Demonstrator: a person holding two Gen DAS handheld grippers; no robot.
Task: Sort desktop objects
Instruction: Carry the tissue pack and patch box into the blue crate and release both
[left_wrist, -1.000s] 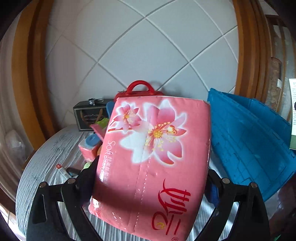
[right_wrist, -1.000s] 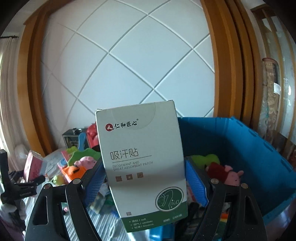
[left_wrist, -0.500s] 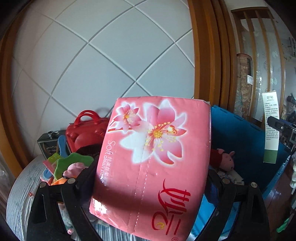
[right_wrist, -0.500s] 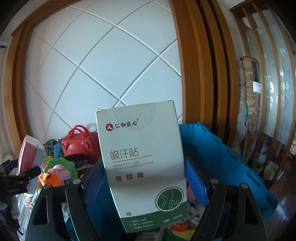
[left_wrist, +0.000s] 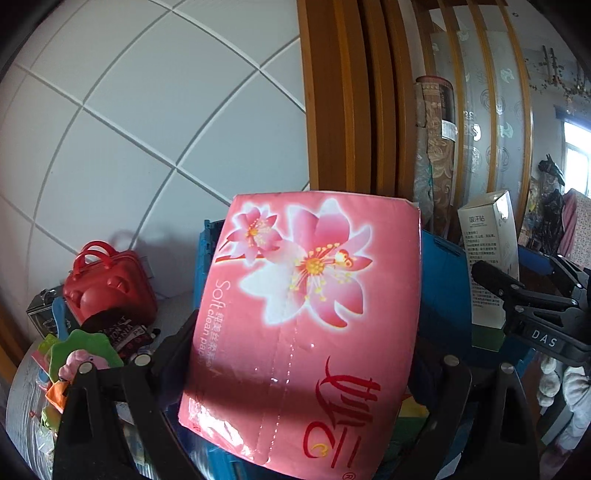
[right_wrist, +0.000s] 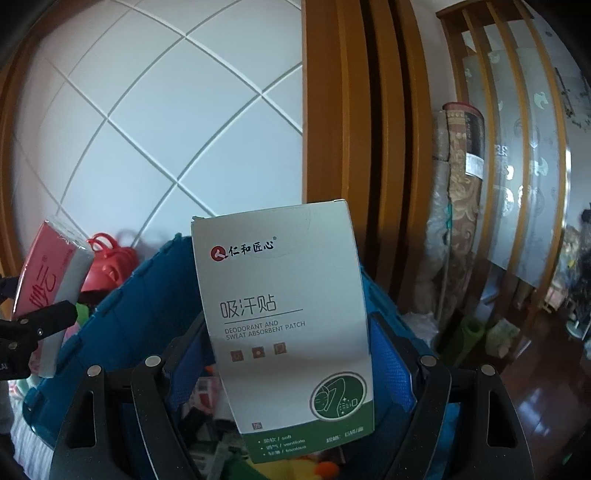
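Left gripper (left_wrist: 295, 373) clamps the pink tissue pack (left_wrist: 306, 314); right gripper (right_wrist: 291, 373) clamps the white patch box (right_wrist: 288, 325), both above the blue bin (right_wrist: 122, 317).

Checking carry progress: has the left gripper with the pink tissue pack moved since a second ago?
Yes. The left gripper, shut on the pink tissue pack, swung right: the red case slid from behind the pack to far left.

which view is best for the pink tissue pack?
Left wrist. The pink tissue pack fills the frame there, printed face toward the camera, clamped in the left gripper. The right wrist view catches it only at the far left edge, seen edge-on and partly cut off by the frame.
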